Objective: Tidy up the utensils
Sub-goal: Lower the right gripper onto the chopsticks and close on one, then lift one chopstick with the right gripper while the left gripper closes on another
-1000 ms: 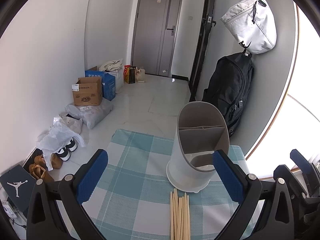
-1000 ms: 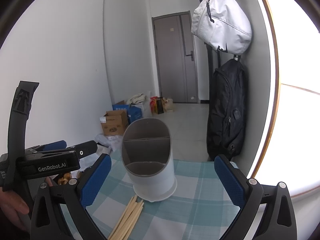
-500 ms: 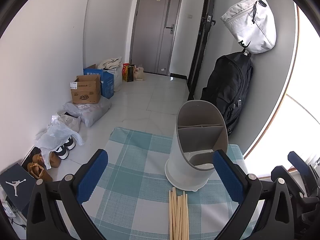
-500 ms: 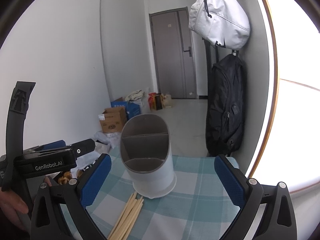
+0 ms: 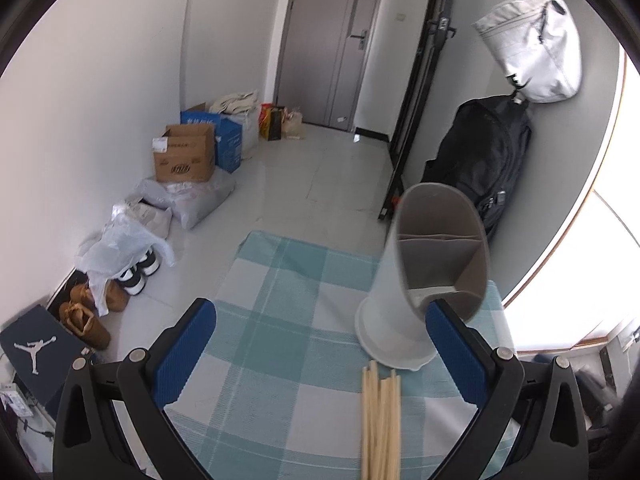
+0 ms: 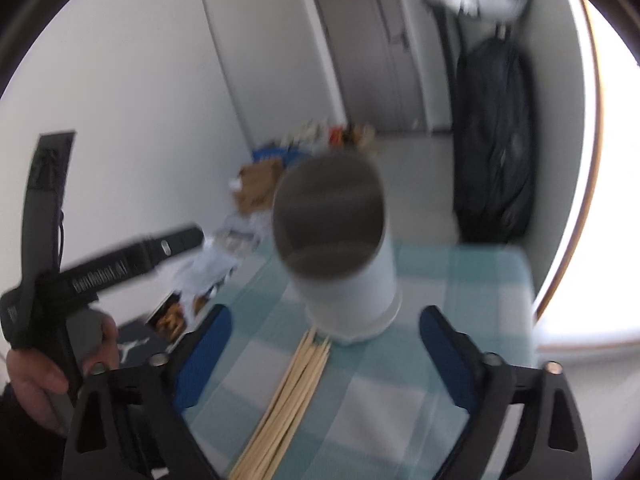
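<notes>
Since the earlier frame the right gripper (image 6: 322, 354) has dipped toward the desk (image 6: 460, 280), so the chopsticks (image 6: 292, 396) now lie between its blue pads, and the view is blurred by the motion. Its jaws are closing but touch nothing yet; the bundle lies loose on the checked cloth. The left gripper (image 5: 320, 354) has hardly moved: its jaws stand wide and empty, with the chopsticks (image 5: 380, 420) low between them.

The chopstick tips touch, or nearly touch, the foot of the utensil holder (image 6: 340, 248), a grey-lined white cup with dividers, standing upright at the far side of the desk. In the left view the holder (image 5: 424, 280) sits just beside the right pad.

To do this step well, the right jaws should probably settle low enough to straddle the whole bundle, squarely across it, before pinching. A skewed pinch could scatter the sticks or nudge the holder.
</notes>
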The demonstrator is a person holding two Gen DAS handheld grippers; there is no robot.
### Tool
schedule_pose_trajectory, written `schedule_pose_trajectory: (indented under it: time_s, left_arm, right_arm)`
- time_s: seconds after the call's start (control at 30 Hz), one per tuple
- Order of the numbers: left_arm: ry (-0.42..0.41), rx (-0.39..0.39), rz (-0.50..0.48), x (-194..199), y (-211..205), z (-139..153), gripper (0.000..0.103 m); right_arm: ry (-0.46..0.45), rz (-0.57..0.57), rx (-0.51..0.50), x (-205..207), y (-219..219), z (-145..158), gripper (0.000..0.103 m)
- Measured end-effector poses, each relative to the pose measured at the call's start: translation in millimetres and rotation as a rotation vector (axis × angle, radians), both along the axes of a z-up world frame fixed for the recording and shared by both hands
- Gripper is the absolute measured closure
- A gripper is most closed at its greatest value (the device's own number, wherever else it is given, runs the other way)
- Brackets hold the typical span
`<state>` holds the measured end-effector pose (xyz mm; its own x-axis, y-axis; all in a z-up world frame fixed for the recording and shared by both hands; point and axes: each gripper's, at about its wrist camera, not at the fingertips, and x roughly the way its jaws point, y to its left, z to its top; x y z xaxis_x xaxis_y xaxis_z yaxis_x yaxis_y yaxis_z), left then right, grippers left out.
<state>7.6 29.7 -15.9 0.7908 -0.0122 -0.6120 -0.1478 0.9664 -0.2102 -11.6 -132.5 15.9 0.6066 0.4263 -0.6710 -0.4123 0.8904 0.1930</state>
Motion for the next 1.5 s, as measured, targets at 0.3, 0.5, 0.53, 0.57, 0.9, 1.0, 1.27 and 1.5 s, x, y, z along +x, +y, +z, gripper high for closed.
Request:
schedule_pose_trajectory:
  time_s: [0.3,0.5,0.53,0.57,0.9,1.0,1.27,1.5]
  left_arm:
    - [0.106,-0.012,0.036,4.9,26.4,-17.4,0.001]
    - [0.139,-0.022,0.031,7.3,39.3,-28.5,0.001]
    - [0.153,-0.028,0.026,7.3,41.2,-29.7,0.001]
    - [0.162,-0.040,0.021,7.9,43.2,-31.5,0.001]
    - [0.206,-0.100,0.032,5.3,58.3,-36.9,0.001]
    - [0.206,-0.107,0.027,3.8,57.8,-36.0,0.001]
    - [0.242,-0.096,0.008,6.1,54.8,-44.8,0.001]
    - [0.342,-0.078,-0.067,8.9,40.6,-64.8,0.001]
  right_arm:
    - [0.367,0.026,0.001,31.8,21.2,-70.1,0.053]
    - [0.458,-0.013,-0.030,48.3,32.3,-90.8,0.069]
    - [0.466,-0.013,-0.039,49.3,35.6,-93.0,0.071]
    - [0.475,-0.009,-0.050,52.9,37.8,-93.4,0.082]
    - [0.492,-0.047,-0.162,54.8,47.3,-94.1,0.099]
    - [0.494,-0.068,-0.172,54.3,33.2,-88.1,0.100]
    - [0.488,-0.131,-0.085,61.9,4.0,-78.6,0.100]
    - [0.416,-0.113,0.071,55.5,-14.0,-61.3,0.100]
